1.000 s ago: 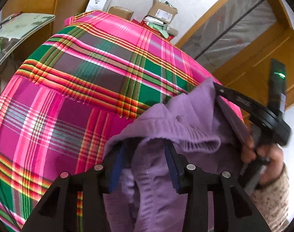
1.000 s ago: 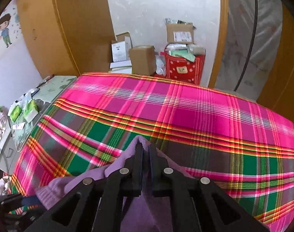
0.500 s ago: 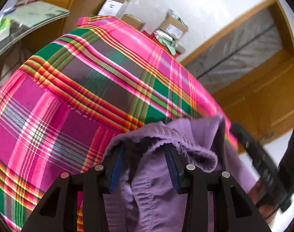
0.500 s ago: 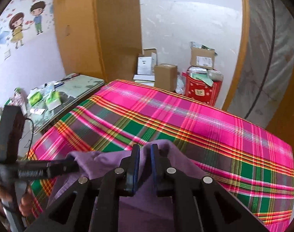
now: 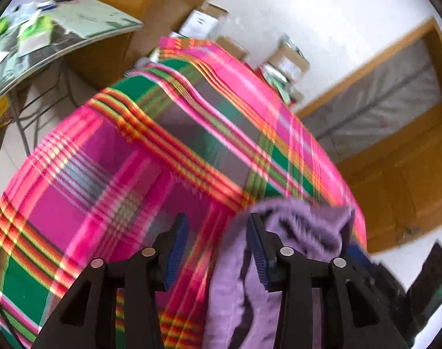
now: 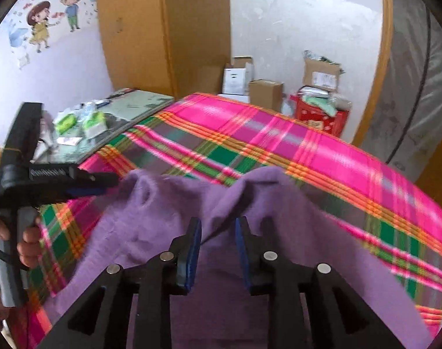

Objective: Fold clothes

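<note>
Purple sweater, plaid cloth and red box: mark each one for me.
purple sweater (image 6: 168, 221): right wrist view, on the flat knit left of the gripper fingers.
plaid cloth (image 6: 345, 157): right wrist view, on a bare pink patch.
red box (image 6: 313, 115): right wrist view, on its front face.

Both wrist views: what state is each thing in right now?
Left gripper: jaws apart and just opening, nothing between the pads.
Right gripper: jaws apart and just opening, a fabric ridge between them, not pinched.
Purple sweater: rumpled, lying on the bed.
Plaid bedcover: spread flat.
</note>
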The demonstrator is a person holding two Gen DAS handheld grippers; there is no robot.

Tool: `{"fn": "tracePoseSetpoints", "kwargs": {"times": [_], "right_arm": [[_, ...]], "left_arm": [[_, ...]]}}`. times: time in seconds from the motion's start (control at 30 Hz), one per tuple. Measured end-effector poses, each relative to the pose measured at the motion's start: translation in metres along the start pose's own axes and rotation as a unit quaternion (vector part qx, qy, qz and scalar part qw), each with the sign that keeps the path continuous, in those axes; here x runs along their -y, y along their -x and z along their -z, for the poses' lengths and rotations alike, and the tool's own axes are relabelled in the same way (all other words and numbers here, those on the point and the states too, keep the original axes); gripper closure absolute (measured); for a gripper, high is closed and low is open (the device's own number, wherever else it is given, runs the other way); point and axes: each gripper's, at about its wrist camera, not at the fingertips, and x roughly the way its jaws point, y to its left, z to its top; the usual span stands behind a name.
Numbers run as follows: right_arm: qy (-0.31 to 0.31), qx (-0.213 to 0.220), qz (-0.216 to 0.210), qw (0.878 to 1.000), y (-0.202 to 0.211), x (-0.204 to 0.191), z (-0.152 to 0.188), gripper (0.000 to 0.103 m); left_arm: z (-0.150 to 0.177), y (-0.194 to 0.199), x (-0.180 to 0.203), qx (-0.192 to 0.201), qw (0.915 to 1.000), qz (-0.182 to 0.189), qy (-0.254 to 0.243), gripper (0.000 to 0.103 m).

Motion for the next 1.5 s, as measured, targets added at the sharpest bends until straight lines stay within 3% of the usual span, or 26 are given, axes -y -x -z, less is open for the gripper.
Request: {"fn": "tracePoseSetpoints", "kwargs": {"times": [0.07, 0.37, 0.67, 0.9, 1.17, 1.4, 1.5], "right_arm": [[0.008, 0.001, 0.003, 1.000, 0.003, -0.004, 0.005, 0.075], [-0.022, 0.014, 0.004, 1.000, 0.050, 0.008, 0.044, 0.074], [-0.077, 0.047, 0.047, 0.995, 0.132, 0.015, 0.122, 0.072], [-0.046, 0.023, 0.053, 0.997, 0.136, -0.011, 0.167, 0.072], [-0.130, 0.012, -0.028, 0.991, 0.124, -0.008, 0.178, 0.072], [-0.254, 0.004, -0.096, 0.962, 0.103, 0.021, 0.183, 0.072], [-0.277, 0.000, -0.116, 0.954, 0.101, 0.024, 0.189, 0.072]], "left_arm": [[0.007, 0.002, 0.002, -0.007, 0.9998, 0.007, -0.017, 0.043], [0.051, 0.032, 0.004, -0.049, 0.9968, -0.001, -0.063, 0.038], [0.110, 0.064, 0.027, -0.085, 0.9887, 0.028, -0.121, 0.038], [0.132, 0.062, 0.018, -0.114, 0.9900, 0.034, -0.075, 0.037], [0.132, 0.057, 0.022, -0.097, 0.9931, 0.064, -0.017, 0.028], [0.119, 0.051, 0.019, -0.087, 0.9920, 0.087, 0.031, 0.028], [0.118, 0.053, 0.015, -0.084, 0.9917, 0.092, 0.035, 0.028]]}}
